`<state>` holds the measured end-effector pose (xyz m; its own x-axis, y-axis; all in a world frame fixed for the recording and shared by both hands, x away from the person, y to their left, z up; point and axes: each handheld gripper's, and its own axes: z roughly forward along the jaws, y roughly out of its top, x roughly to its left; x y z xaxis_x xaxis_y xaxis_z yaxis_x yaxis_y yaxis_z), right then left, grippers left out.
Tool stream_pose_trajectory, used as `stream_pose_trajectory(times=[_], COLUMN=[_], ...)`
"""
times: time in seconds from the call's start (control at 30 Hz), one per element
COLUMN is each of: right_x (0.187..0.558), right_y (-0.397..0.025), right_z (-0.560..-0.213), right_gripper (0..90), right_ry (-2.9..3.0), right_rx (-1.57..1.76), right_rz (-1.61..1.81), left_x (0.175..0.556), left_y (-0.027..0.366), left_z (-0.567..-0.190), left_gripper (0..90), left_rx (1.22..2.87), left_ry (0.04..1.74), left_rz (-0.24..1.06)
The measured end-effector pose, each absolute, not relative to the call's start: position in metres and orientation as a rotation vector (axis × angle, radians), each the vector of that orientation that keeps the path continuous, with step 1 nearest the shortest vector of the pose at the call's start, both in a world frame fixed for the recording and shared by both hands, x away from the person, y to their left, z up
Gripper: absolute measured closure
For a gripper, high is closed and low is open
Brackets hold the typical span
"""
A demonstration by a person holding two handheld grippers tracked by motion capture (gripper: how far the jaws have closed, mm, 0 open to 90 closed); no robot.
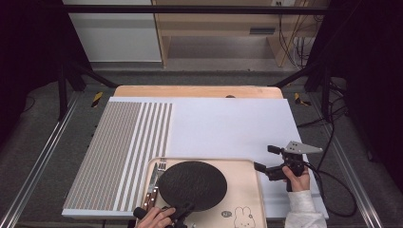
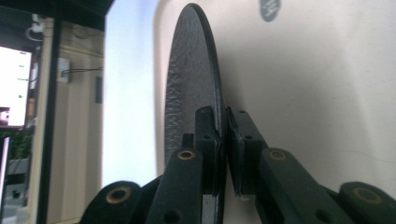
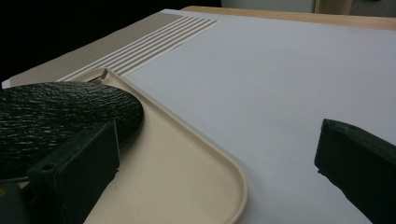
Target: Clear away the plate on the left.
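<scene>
A round black plate [image 1: 192,184] lies in a beige tray [image 1: 251,190] at the table's near edge. My left gripper [image 1: 183,210] is shut on the plate's near rim; in the left gripper view [image 2: 223,140] the plate [image 2: 191,93] stands edge-on between the two jaws, with the tray [image 2: 317,93] behind it. A fork and a wooden-handled knife [image 1: 153,183] rest in the tray left of the plate. My right gripper [image 1: 267,158] hovers open just right of the tray, holding nothing. Its own view shows the gripper [image 3: 219,163] above the tray's corner [image 3: 219,172] beside the plate [image 3: 65,116].
A white mat [image 1: 228,123] with a brown-striped left part [image 1: 119,147] covers the wooden table [image 1: 199,91]. The tray bears a rabbit drawing [image 1: 243,214] near its front. Black frame bars and cables run along both sides of the table.
</scene>
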<state>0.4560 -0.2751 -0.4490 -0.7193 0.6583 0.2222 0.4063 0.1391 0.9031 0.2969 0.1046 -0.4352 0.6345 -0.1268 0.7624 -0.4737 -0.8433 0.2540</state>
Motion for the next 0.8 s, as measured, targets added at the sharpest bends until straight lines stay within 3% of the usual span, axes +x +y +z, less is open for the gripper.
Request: stream_pose_trajectory(times=[0.4, 0.8], right_x=[0.456, 0.456], right_y=[-0.275, -0.275], right_z=[-0.449, -0.449], right_gripper=[0.3, 0.3], right_ry=[2.188, 2.188], right_rx=[1.047, 1.044], right_rz=[1.613, 1.614], left_x=[0.293, 0.294], left_y=[0.1, 0.098], left_z=[-0.445, -0.459], left_gripper=[81.2, 72.4], left_rx=[2.469, 2.526], left_ry=[-0.473, -0.433], left_rz=[0.963, 0.882])
